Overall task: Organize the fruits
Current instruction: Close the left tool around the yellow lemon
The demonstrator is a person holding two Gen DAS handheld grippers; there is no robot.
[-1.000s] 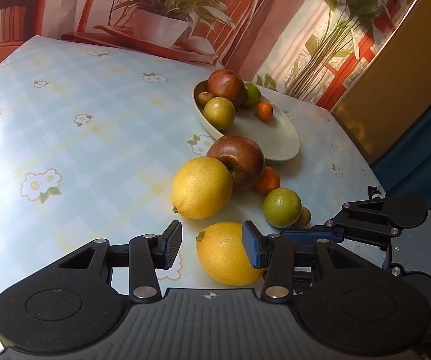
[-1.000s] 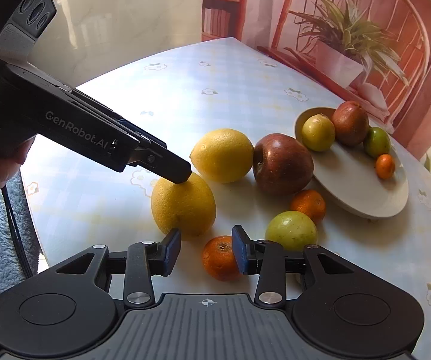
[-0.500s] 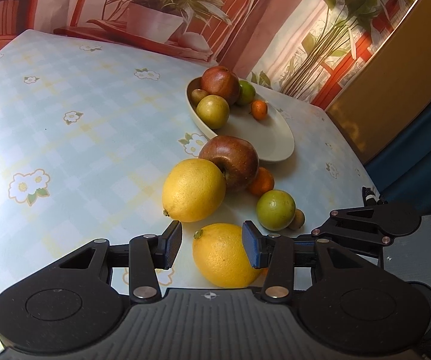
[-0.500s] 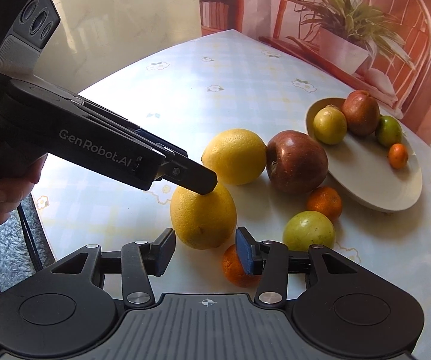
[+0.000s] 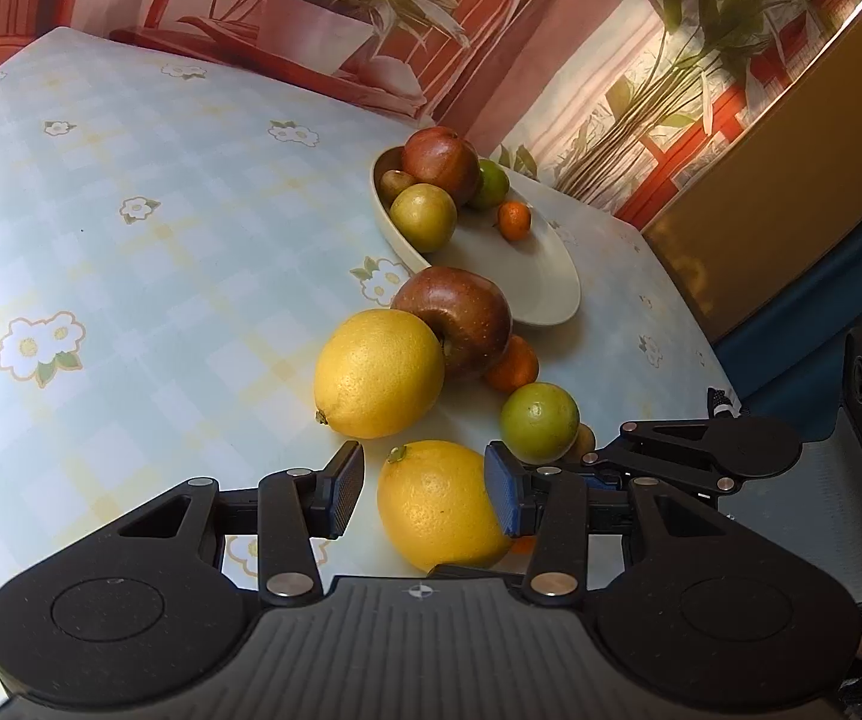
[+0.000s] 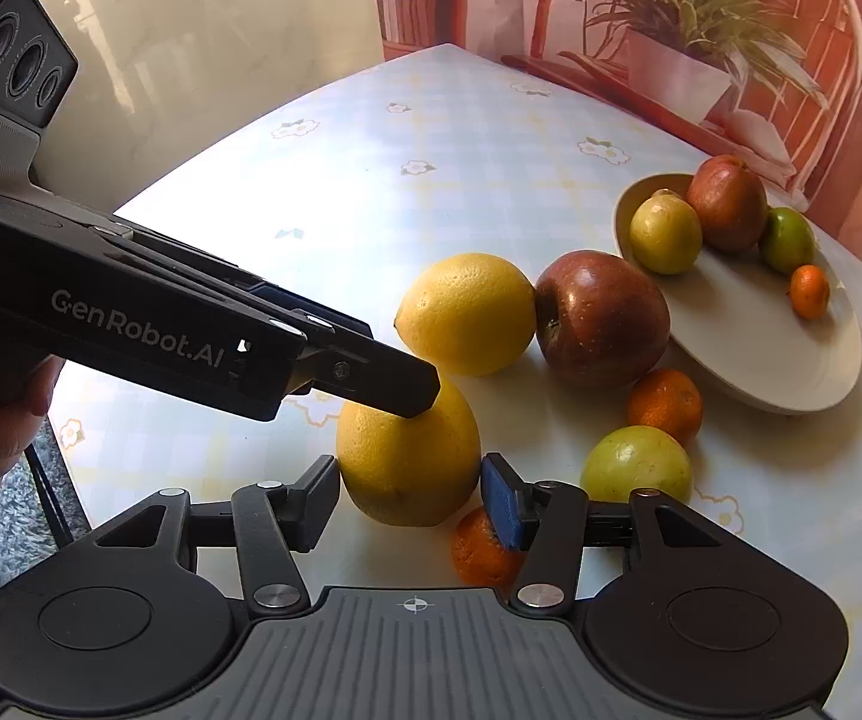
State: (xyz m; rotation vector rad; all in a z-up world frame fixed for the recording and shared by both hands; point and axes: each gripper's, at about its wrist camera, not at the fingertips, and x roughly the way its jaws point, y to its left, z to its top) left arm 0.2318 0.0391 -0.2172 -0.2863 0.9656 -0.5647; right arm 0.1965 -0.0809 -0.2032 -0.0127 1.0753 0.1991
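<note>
Jaws: left gripper (image 5: 425, 495) parted around near lemon (image 5: 439, 504), left pad clear | right gripper (image 6: 410, 501) opening, astride same lemon | worktop (image 5: 131, 276)

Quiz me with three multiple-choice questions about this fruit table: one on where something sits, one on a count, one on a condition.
1. Where is the red apple nearest the camera?
A. on the plate
B. on the tablecloth, beside a lemon
C. on the floor

2. How many big yellow lemons are there?
A. one
B. two
C. four

3. What condition are the lemons in?
A. whole
B. sliced
C. peeled

Answers:
1 B: the red apple lies on the tablecloth next to the far lemon, just short of the plate.
2 B: only the far lemon and the near lemon show.
3 A: both skins look unbroken, with no cut face in either view.
</note>
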